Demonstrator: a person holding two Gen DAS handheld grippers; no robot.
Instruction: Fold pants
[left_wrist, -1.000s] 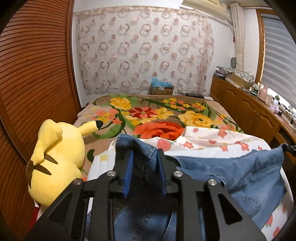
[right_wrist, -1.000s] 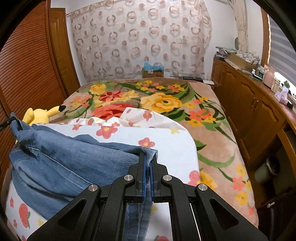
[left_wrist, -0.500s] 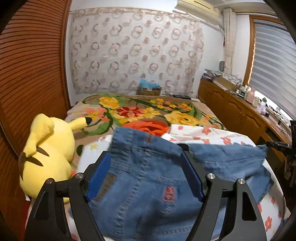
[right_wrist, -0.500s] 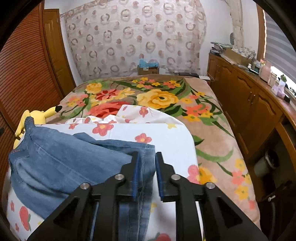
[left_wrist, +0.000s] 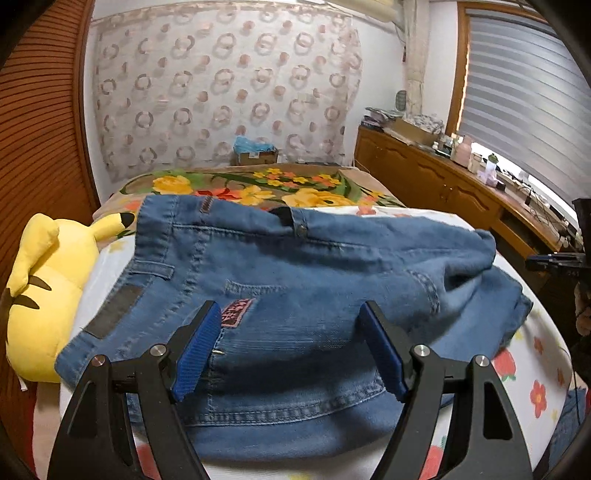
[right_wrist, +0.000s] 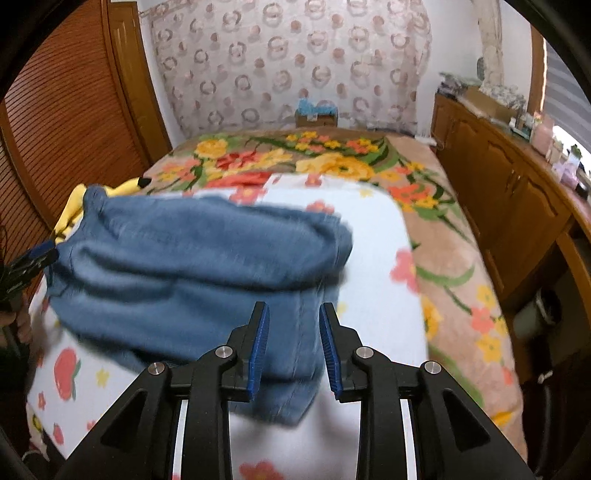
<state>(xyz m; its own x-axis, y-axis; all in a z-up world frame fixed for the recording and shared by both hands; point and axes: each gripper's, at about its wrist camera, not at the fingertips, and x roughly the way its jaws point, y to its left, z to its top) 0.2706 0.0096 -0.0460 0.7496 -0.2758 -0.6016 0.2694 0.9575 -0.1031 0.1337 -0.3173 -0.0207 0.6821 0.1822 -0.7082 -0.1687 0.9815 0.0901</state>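
Note:
Blue denim pants (left_wrist: 295, 266) lie folded across a white flowered sheet (left_wrist: 535, 369) on the bed, waistband to the left beside the plush toy. My left gripper (left_wrist: 291, 308) hovers just over their near part, wide open, nothing touching its blue pads (left_wrist: 201, 343). In the right wrist view the pants (right_wrist: 192, 258) look blurred. My right gripper (right_wrist: 293, 308) is over their right end with its jaws opening. Denim shows in the gap, but the pads (right_wrist: 258, 339) stand apart from it. The left gripper (right_wrist: 29, 258) shows at that view's left edge.
A yellow plush toy (left_wrist: 48, 295) sits at the bed's left edge against a slatted wooden door (left_wrist: 37, 129). A flowered blanket (right_wrist: 332, 162) covers the far half of the bed. Wooden cabinets (right_wrist: 517, 192) with clutter on top run along the right. A box (left_wrist: 255, 153) stands by the curtain.
Both grippers have let go of the pants: the left opened wide, the right partway. The pants dropped flat onto the sheet, and both grippers drew back towards the near edge.

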